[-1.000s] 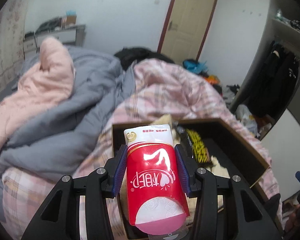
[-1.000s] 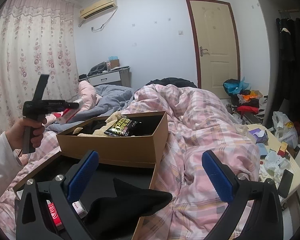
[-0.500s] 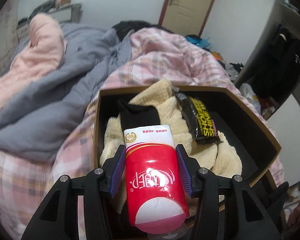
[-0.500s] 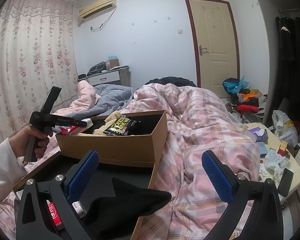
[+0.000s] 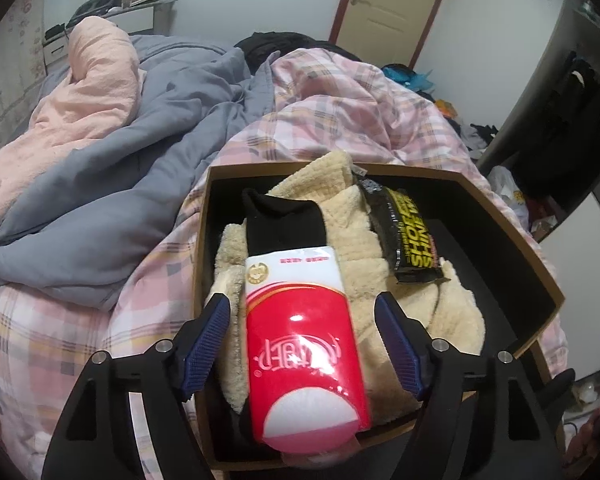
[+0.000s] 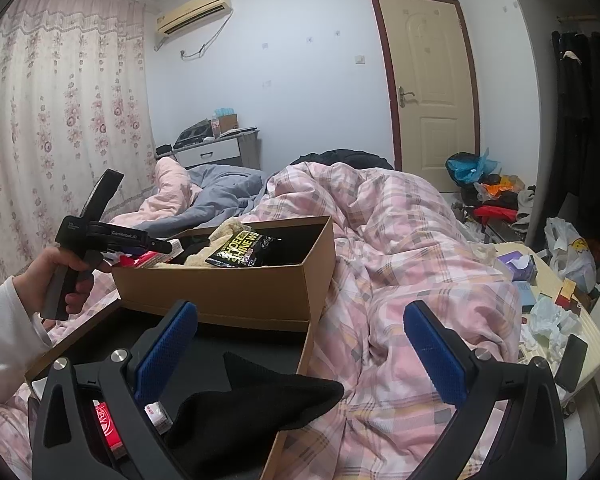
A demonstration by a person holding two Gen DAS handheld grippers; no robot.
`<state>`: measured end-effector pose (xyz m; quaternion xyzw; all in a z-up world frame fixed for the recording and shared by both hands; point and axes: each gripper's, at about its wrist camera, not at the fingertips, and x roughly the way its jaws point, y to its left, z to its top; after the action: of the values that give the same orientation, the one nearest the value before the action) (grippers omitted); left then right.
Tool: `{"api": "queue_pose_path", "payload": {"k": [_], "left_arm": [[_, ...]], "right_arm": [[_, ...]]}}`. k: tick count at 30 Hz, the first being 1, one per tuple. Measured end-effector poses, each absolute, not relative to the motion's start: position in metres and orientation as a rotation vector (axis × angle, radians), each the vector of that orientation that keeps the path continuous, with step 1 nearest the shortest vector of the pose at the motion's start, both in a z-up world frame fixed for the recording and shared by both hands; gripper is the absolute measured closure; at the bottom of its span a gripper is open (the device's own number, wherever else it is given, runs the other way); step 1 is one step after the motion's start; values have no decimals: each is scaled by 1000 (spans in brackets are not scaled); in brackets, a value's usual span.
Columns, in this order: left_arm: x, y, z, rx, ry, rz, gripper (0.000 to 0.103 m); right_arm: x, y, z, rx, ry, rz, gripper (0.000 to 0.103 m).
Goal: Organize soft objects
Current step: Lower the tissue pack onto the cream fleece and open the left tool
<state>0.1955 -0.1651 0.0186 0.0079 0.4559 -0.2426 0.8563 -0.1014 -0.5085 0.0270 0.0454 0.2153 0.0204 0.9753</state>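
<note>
Tissue pack (image 5: 306, 344), red and white with a glossy wrapper, lies between the parted fingers of the left gripper (image 5: 304, 344), which no longer clamp it; it rests over the fleece (image 5: 360, 264) and black sock (image 5: 284, 220) inside the box (image 5: 512, 248), probably just dropped there. At six o'clock, the right gripper (image 6: 300, 352) hangs open above another sock (image 6: 268, 400), likely next.
</note>
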Motion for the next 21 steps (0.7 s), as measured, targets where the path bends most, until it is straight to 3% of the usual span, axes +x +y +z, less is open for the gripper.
{"api": "queue_pose_path", "payload": {"k": [21], "left_arm": [[145, -161, 43, 127, 781, -410, 28]], "right_arm": [[-100, -504, 25, 72, 452, 32, 1]]}}
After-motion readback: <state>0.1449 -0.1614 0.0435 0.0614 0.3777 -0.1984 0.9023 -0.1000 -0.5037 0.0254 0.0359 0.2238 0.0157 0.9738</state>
